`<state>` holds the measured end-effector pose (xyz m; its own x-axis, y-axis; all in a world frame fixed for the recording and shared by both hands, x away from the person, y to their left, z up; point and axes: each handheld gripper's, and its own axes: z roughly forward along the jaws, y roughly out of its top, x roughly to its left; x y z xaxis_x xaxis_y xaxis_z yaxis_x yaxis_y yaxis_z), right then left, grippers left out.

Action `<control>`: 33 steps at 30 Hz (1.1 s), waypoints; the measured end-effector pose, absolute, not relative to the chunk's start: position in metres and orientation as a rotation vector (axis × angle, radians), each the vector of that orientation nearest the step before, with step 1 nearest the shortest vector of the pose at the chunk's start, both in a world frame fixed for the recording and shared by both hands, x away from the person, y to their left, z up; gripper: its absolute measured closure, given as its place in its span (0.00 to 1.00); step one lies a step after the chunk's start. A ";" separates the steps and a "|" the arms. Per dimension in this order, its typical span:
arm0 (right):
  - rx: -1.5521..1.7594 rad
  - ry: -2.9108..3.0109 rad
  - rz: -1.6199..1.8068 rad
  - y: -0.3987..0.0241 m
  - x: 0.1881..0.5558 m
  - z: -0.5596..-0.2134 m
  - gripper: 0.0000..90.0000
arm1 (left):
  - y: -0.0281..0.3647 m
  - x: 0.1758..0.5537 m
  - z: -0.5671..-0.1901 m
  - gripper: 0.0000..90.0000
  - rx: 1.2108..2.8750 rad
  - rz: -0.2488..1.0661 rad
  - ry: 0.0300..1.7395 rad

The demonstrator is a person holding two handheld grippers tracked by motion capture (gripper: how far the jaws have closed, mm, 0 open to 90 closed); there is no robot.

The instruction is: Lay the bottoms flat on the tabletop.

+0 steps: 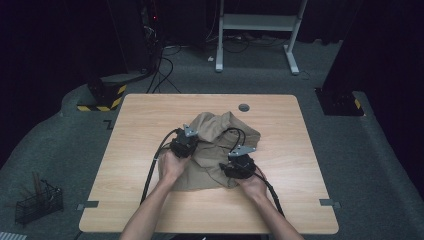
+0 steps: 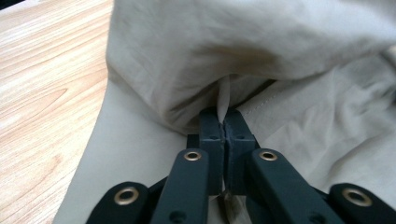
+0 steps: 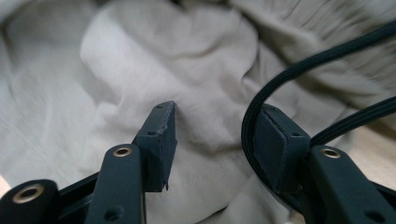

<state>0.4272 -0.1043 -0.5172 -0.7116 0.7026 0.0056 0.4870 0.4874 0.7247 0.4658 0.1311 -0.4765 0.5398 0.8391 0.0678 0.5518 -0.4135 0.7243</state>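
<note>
A crumpled tan cloth (image 1: 215,145) lies in the middle of the wooden table (image 1: 135,125). My left gripper (image 1: 186,141) rests on the cloth's left part. In the left gripper view its jaws are pressed together with a thin fold of the cloth (image 2: 224,100) pinched between the pads. My right gripper (image 1: 241,162) sits over the cloth's lower right part. In the right gripper view its jaws stand apart above the wrinkled cloth (image 3: 154,60), with nothing gripped. A black cable (image 3: 280,79) runs across the inner face of the right-hand fingertip (image 3: 273,144).
A round grey grommet (image 1: 244,107) sits in the table near its far edge. A wire basket (image 1: 37,202) stands on the floor at the lower left. A white desk frame (image 1: 257,30) and cables lie on the floor beyond the table.
</note>
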 end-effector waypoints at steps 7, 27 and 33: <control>0.931 2.476 1.043 -0.119 0.408 -0.520 0.60 | 0.157 0.466 -0.457 0.99 1.977 0.561 1.196; 0.840 2.563 1.076 -0.183 0.338 -0.516 0.59 | 0.196 0.478 -0.495 0.81 1.986 0.545 1.469; 0.937 2.460 1.139 -0.203 0.347 -0.504 0.52 | 0.195 0.458 -0.481 0.44 1.934 0.543 1.345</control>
